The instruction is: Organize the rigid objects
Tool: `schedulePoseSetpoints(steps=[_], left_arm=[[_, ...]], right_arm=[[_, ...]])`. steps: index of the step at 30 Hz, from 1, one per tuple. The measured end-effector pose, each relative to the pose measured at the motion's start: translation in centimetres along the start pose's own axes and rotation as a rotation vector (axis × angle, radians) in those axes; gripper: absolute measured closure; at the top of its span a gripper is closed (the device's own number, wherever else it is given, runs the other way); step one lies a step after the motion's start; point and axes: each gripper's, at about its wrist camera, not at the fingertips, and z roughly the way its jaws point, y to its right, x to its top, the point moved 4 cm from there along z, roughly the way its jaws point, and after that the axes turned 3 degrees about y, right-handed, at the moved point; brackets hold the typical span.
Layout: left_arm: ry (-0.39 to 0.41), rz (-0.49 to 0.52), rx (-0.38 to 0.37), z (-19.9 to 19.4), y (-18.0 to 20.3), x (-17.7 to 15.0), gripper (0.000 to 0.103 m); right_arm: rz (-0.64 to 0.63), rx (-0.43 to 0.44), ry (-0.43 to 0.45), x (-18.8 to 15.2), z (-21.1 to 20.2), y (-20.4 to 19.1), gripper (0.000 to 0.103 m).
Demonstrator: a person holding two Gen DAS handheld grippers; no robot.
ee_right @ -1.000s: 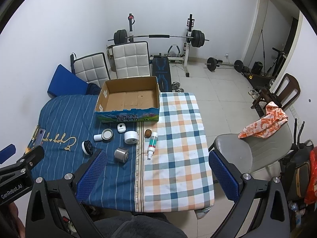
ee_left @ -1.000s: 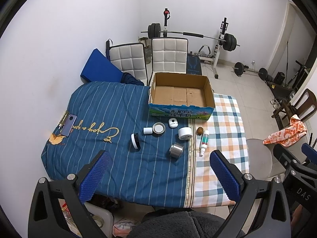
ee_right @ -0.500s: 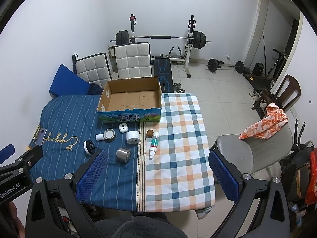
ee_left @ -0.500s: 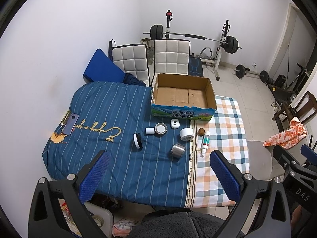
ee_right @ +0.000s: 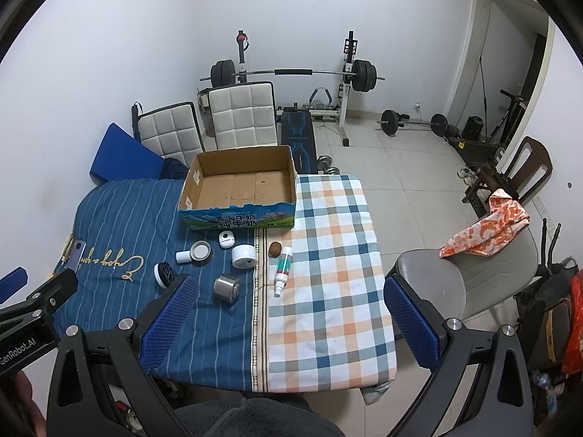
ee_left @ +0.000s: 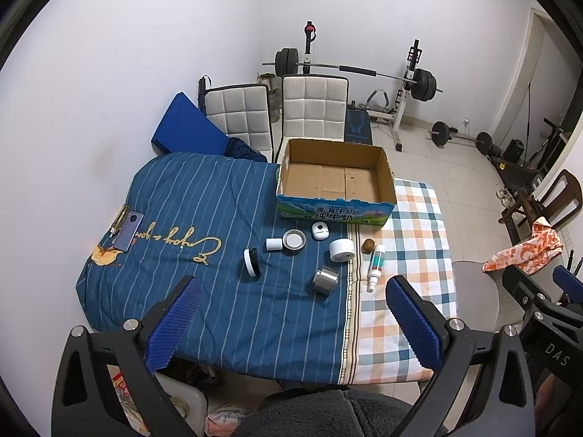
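I see a barbell rack (ee_right: 291,73), two white chairs (ee_right: 242,114) against the wall, and an orange cloth (ee_right: 484,225) on a grey chair (ee_right: 437,284).

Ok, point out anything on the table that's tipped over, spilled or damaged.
Nothing spilled or visibly damaged. The spray bottle lies flat on the checked cloth, and the metal cup and white roll lie on their sides on the blue cloth. The cardboard box stands upright and empty.
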Motion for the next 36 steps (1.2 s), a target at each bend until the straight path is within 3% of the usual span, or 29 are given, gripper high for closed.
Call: schedulePoseSetpoints(steps=[8, 13, 20, 25, 30, 36], left_arm=[[0.001, 0.000, 0.005, 0.5, 0.1, -0.2, 0.000], [-0.021, -0.003, 0.031, 4.3, -0.7, 0.7, 0.000], [-0.151, -0.058, 0.133, 14.2, -5.1, -0.3, 0.000], [-0.315, -0.153, 0.170, 22.3, -9.5, -3.7, 0.000], [-0.444, -0.238, 0.156, 29.9, -12.9, -7.2, 0.000], [-0.541, -0.308, 0.094, 36.8, -14.6, -8.4, 0.006]], right_arm=[[0.006, 0.013, -0.013, 0.6, 0.8, -0.2, 0.000], [0.010, 0.054, -0.078, 0.7, 5.1, -0.8, 0.000], [-0.051, 0.141, -0.324, -2.3, 18.5, -4.7, 0.000], [-0.115, 0.178, -0.474, -6.2, 28.4, -8.4, 0.000], [0.012, 0.192, -0.672, -9.5, 39.0, -11.7, 0.003], [0.121, 0.156, -0.823, -12.8, 45.5, -14.6, 0.012]])
